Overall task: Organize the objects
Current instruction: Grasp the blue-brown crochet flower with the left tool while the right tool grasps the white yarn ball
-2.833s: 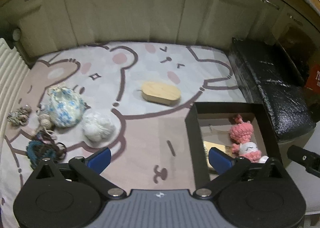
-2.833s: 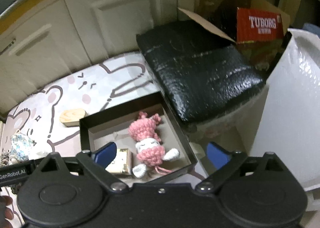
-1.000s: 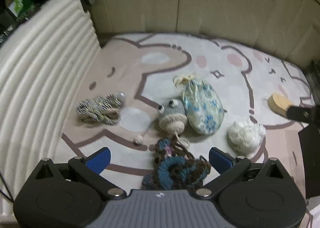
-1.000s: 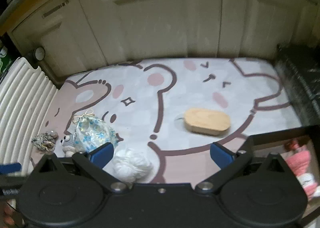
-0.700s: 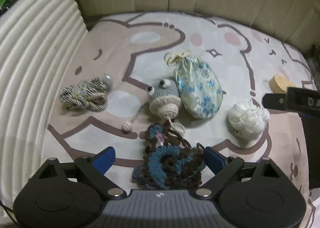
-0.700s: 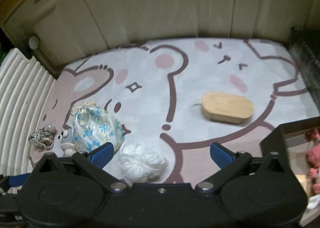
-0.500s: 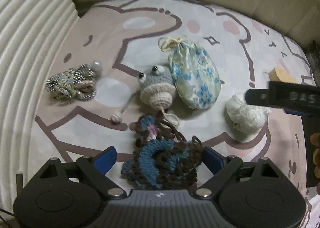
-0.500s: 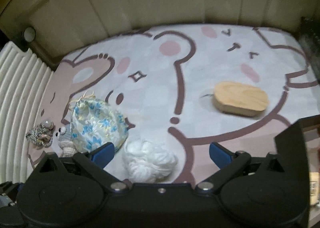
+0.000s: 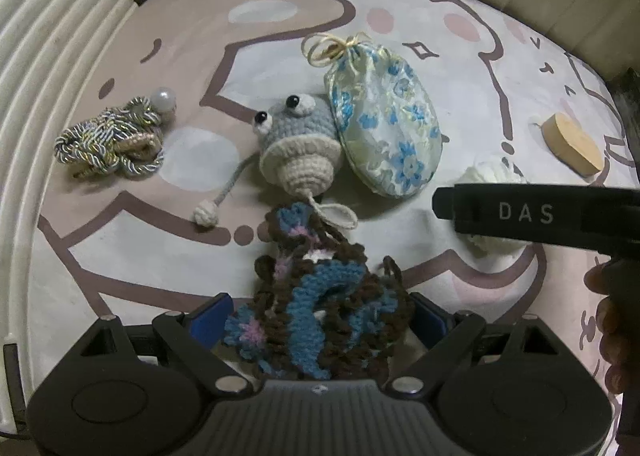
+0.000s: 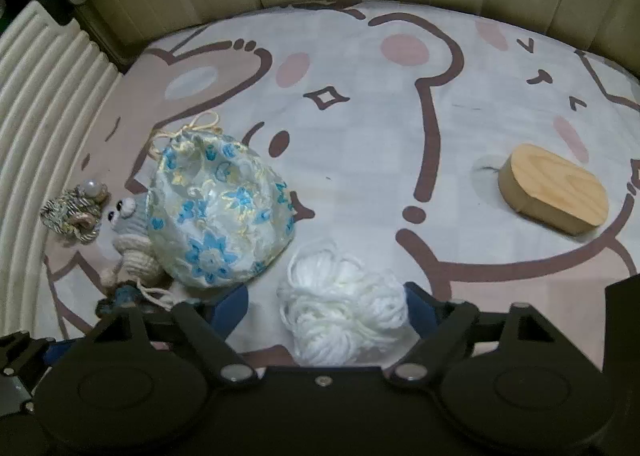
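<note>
My left gripper [image 9: 320,320] pointed steeply down over the crochet piece [image 9: 316,312], a blue-and-brown heap on the mat [image 9: 160,240]. Its long axis ran away from me toward the knitted toy [image 9: 298,144]. The jaws stood wide with the piece between the blue pads; I could not tell whether they pressed it.

My right gripper [image 10: 326,310] was also tipped down, over the yarn ball [image 10: 344,308]. Its jaws were closing with the ball between them, the right pad at the ball's edge and the left pad still apart from it.

The floral pouch [image 10: 218,212] lay just left of the ball, close beside the left pad, its tied neck pointing away from me. The toy leaned against the pouch's far side, its cord trailing onto the crochet piece. A rope knot [image 9: 110,144] with a pearl lay well left, near the ribbed white panel [image 9: 48,68]. A wooden block [image 10: 554,194] lay apart on the right. In the left view the right gripper's black bar crossed over the yarn ball, with fingers of a hand [image 9: 612,316] below it.
</note>
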